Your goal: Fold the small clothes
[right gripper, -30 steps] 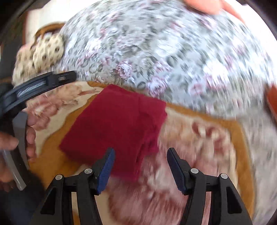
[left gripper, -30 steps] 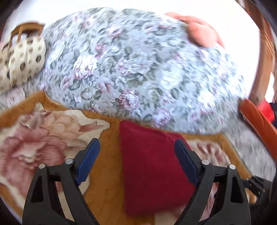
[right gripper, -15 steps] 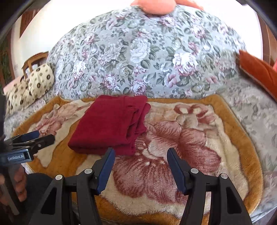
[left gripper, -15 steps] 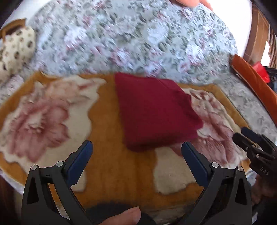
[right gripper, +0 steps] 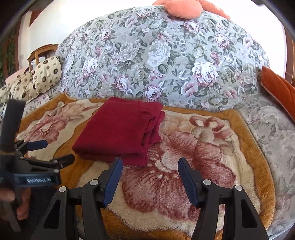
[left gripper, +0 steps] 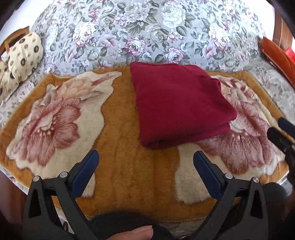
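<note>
A dark red garment [left gripper: 177, 103] lies folded into a thick rectangle on an orange blanket with pink flowers [left gripper: 125, 175]. It also shows in the right wrist view [right gripper: 119, 133], left of centre. My left gripper [left gripper: 145, 157] is open and empty, a short way in front of the garment's near edge. My right gripper [right gripper: 149, 162] is open and empty, just in front of the garment's near right corner. The left gripper also shows at the left of the right wrist view [right gripper: 42, 153].
A flowered sofa back [right gripper: 166, 61] rises behind the blanket. A spotted cream cushion [left gripper: 20, 57] lies at the far left and an orange cushion [right gripper: 280, 88] at the right. A salmon cushion [right gripper: 180, 9] sits on top of the sofa back.
Both grippers have pulled back from the folded garment toward the blanket's front edge. The garment lies still and is farther from both grippers than before.
</note>
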A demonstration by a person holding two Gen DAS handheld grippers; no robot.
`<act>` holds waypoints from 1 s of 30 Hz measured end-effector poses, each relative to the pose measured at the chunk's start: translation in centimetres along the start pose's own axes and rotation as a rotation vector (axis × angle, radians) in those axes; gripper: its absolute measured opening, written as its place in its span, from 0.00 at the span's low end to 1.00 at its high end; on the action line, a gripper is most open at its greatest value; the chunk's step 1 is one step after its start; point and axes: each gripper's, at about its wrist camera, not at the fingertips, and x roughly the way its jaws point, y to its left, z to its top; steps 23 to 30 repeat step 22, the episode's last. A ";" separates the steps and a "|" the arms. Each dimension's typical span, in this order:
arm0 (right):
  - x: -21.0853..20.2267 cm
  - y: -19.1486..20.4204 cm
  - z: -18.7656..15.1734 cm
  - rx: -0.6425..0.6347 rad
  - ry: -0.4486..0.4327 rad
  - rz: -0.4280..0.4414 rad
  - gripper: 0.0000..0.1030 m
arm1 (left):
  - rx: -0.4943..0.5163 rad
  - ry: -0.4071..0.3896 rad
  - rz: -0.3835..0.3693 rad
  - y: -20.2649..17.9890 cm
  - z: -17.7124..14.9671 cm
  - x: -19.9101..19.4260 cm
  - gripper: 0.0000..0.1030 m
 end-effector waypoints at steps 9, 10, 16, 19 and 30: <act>1.0 -0.7 0.0 0.042 0.044 0.032 0.59 | -0.032 0.022 -0.035 0.8 0.3 0.5 1.00; 1.0 -0.7 0.0 0.040 0.043 0.032 0.59 | -0.036 0.024 -0.037 0.9 0.3 0.5 1.00; 1.0 -0.5 -0.1 0.031 0.046 0.032 0.59 | -0.038 0.028 -0.047 0.8 0.3 0.5 1.00; 1.1 -0.5 -0.1 0.032 0.043 0.031 0.59 | -0.041 0.012 -0.043 0.9 0.3 0.3 1.00; 1.1 -0.4 -0.1 0.033 0.043 0.031 0.59 | -0.041 0.013 -0.040 0.9 0.3 0.3 1.00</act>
